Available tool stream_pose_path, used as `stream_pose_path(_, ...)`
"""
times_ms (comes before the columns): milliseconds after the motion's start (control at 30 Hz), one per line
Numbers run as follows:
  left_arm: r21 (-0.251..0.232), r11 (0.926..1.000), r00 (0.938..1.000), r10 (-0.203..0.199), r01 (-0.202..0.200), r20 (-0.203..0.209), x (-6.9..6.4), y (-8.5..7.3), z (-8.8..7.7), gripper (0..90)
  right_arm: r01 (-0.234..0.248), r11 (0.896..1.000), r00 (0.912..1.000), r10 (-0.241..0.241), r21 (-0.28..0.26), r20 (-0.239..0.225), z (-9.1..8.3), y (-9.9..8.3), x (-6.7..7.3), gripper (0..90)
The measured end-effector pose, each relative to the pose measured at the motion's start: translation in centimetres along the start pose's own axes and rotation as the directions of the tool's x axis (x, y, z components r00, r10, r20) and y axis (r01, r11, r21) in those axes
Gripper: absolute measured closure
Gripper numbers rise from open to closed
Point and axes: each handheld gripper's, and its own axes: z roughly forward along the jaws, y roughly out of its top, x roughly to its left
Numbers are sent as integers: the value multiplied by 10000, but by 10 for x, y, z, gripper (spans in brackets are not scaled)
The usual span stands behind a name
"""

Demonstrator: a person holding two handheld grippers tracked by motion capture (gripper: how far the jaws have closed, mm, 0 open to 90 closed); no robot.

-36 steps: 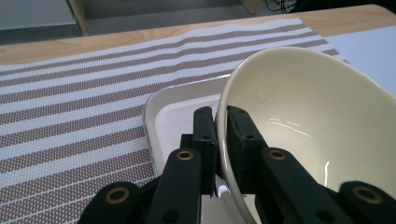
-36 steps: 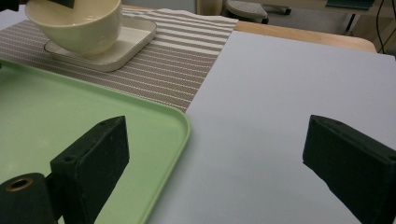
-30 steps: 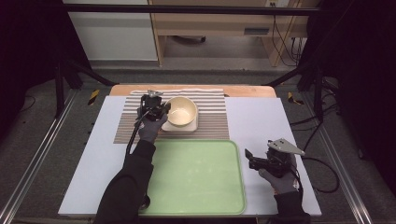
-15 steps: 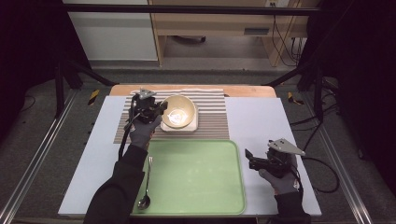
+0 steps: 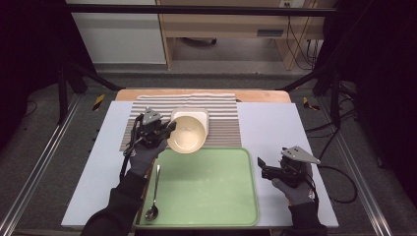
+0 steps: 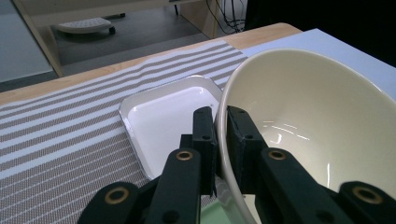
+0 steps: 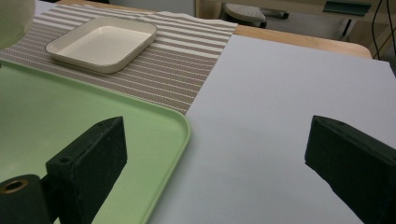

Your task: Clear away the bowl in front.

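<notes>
From above, the left hand-held gripper (image 5: 164,132) is a dark clump against the striped mat (image 5: 223,125), and how its jaws stand is hard to read there; the left gripper view settles it, with the two black jaws clamped on the rim of the cream bowl (image 6: 317,130), one inside and one outside the wall. The bowl (image 5: 187,133) is lifted and tipped, its mouth turned up toward the high camera, hanging over the near edge of the mat, right at the far edge of the green tray (image 5: 206,187). It hides much of the white square dish (image 5: 204,118) from above, while the left gripper view shows that dish (image 6: 163,116) lying flat on the mat beside the bowl. In the right gripper view the bowl is cut off to a pale scrap at the top left corner, though the dish (image 7: 102,43) sits there in full. The right hand-held gripper (image 5: 268,167) rests on the pale worktop (image 5: 275,123) just right of the tray, jaws wide apart with nothing between them. A spoon (image 5: 153,196) lies on the tray's left edge, seen from above, beside the dark sleeve (image 5: 115,211).
</notes>
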Motion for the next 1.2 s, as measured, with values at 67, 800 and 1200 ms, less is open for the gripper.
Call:
stream_pose_path(67, -29, 10000, 10000, -38, 38, 79, -1, -5, -4, 819, -9, 10000, 10000, 9, 8, 6, 0, 0, 0, 59)
stream_pose_path(800, 1302, 9914, 9991, 91, -144, 416, -20, -45, 20, 818, 111, 9999, 9999, -111, 18, -13, 1, 0, 3, 57)
stream_pose_path(1200, 1781, 9839, 9995, 115, -168, 310, -17, -54, 33, 821, 96, 9999, 10000, -95, 87, -16, 1, -1, 3, 57)
